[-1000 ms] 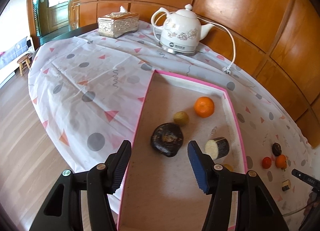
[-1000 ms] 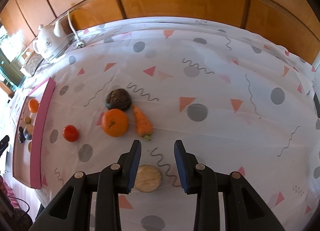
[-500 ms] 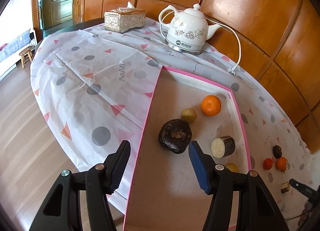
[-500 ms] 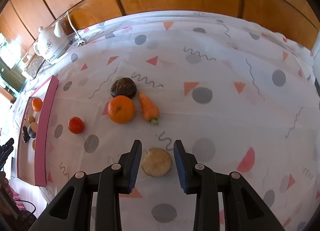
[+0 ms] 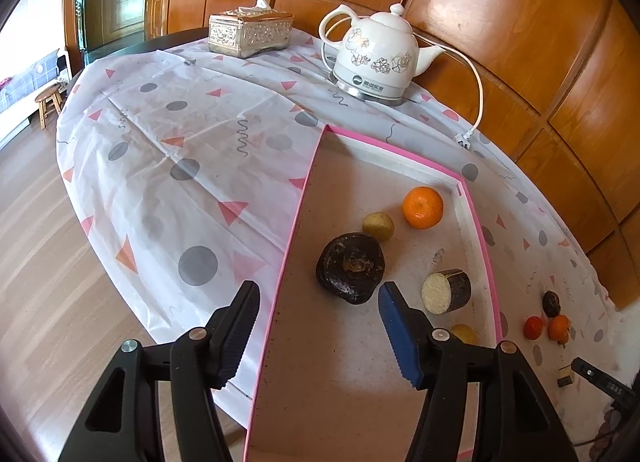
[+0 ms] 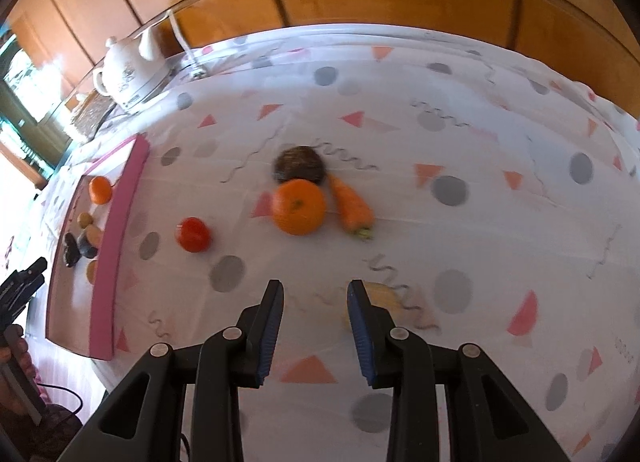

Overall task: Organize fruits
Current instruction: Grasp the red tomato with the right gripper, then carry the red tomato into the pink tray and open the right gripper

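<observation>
Overhead, the left gripper (image 5: 318,326) hung above the near end of the pink-rimmed tray (image 5: 298,221), jaws spread apart with nothing between them. Lower centre of the left wrist frame, a dark wrinkled fruit (image 5: 351,268) lay on the tray floor just beyond the fingertips, not touched. A small yellowish fruit (image 5: 378,226) sat just behind it, an orange (image 5: 423,207) toward the tray's far right corner, a cut dark-skinned piece (image 5: 447,292) with a pale face at the right, and another yellow fruit (image 5: 464,333) partly hidden behind the right finger. At the top of that frame stood a white kettle (image 5: 376,61) and a tissue box (image 5: 250,34) on the patterned tabletop (image 5: 180,141).

Right wrist view was blurred. The right gripper (image 6: 316,318) was released over bare cloth, jaws narrowly apart, empty. A pale round slice (image 6: 384,302) lay just right of the right finger, partly behind it, outside the jaws. Mid frame, a large orange (image 6: 299,206) touched a dark round fruit (image 6: 300,165) behind it, with a carrot (image 6: 351,207) just to its right and a red tomato (image 6: 193,234) apart to the left. The tray ran along the left edge.
</observation>
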Available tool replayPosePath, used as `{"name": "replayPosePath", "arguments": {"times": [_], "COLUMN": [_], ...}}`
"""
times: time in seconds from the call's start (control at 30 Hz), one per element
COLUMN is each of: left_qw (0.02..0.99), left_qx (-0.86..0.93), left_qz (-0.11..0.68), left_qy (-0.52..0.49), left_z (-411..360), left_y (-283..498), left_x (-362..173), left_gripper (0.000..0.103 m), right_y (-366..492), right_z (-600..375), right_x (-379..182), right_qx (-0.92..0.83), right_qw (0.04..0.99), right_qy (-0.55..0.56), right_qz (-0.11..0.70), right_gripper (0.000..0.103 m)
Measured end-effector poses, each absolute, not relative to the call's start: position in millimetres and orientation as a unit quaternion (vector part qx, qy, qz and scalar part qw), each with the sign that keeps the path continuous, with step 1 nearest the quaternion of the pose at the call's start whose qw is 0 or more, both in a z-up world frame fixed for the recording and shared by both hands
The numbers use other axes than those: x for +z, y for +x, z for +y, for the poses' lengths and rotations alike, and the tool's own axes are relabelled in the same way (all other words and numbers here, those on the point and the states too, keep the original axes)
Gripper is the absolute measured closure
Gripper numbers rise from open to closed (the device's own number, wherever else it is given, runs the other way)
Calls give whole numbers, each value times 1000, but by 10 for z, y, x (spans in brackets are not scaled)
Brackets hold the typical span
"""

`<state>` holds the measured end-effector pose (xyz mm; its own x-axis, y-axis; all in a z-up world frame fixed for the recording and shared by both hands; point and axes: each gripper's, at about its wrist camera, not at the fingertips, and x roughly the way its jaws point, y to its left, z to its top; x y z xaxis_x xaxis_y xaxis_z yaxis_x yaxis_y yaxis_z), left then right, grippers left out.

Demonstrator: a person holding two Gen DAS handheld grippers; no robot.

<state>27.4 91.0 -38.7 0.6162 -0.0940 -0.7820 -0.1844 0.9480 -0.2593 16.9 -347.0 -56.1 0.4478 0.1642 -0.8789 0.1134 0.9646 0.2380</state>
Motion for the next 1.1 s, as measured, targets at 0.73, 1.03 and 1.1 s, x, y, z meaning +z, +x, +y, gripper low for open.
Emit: {"name": "replayPosePath", "arguments": {"times": [0.73, 1.03, 1.1], "left_qw": [883, 884, 883], "left_qx": [47, 41, 41], "left_qz": [438, 440, 440], "left_qy": [-163, -156, -157], "left_z": [1000, 978, 982], "left_y": [248, 239, 232], "left_x": [-427, -430, -432], "left_gripper": [38, 38, 38], "right_y": [736, 704, 674], "right_z": [-2477, -2433, -2393], "right_x": [-853, -821, -805], "right_qx": [79, 79, 84], "right_qw": [833, 834, 835], "right_qy": [46, 50, 50], "right_qz": [546, 544, 542], "right_gripper": [76, 76, 76]}}
